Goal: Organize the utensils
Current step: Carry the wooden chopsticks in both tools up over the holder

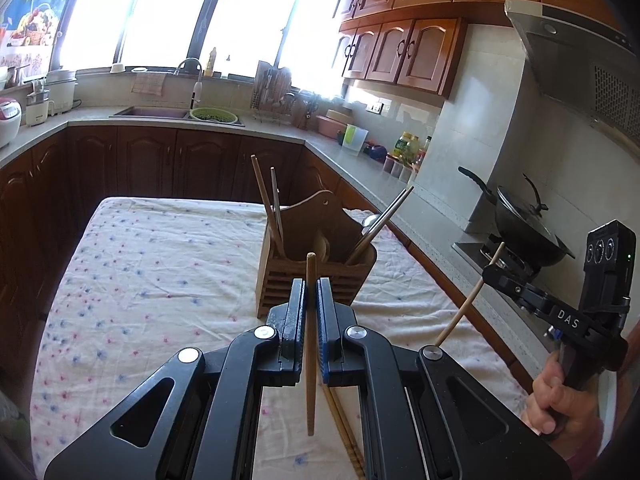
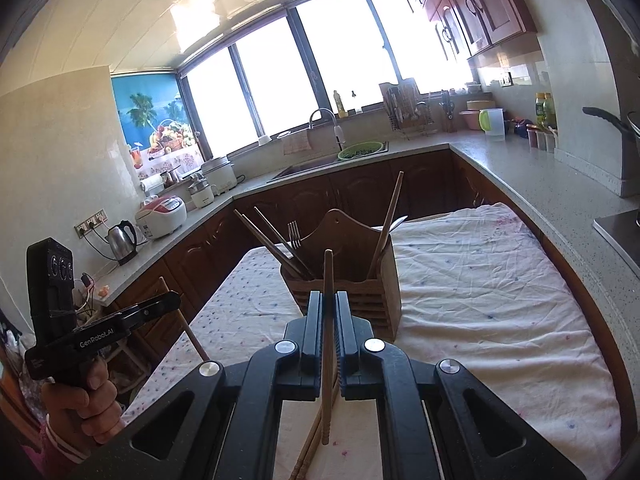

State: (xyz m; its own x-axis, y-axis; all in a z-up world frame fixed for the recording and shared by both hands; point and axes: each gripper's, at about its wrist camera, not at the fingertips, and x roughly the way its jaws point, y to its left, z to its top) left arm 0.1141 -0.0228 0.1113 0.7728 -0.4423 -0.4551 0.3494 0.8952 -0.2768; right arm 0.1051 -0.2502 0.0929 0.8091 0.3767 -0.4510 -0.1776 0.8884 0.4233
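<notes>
A wooden utensil holder [image 1: 316, 264] stands on the cloth-covered table [image 1: 160, 272], with chopsticks and a spoon sticking out; it also shows in the right wrist view [image 2: 348, 276], with a fork [image 2: 294, 234] in it. My left gripper [image 1: 311, 292] is shut on a wooden chopstick [image 1: 311, 344], held upright just in front of the holder. My right gripper [image 2: 329, 304] is shut on another wooden chopstick [image 2: 328, 344], also upright before the holder. Each gripper shows in the other's view, the right [image 1: 490, 270] and the left [image 2: 176, 300]. Loose chopsticks [image 1: 344, 432] lie on the cloth beneath.
A kitchen counter [image 1: 360, 164] runs along the right with bottles, a jug [image 1: 354, 140] and a wok [image 1: 524, 224] on the stove. A sink [image 1: 152, 112] with a green colander sits under the window. Rice cookers and a kettle [image 2: 122, 242] stand on the left counter.
</notes>
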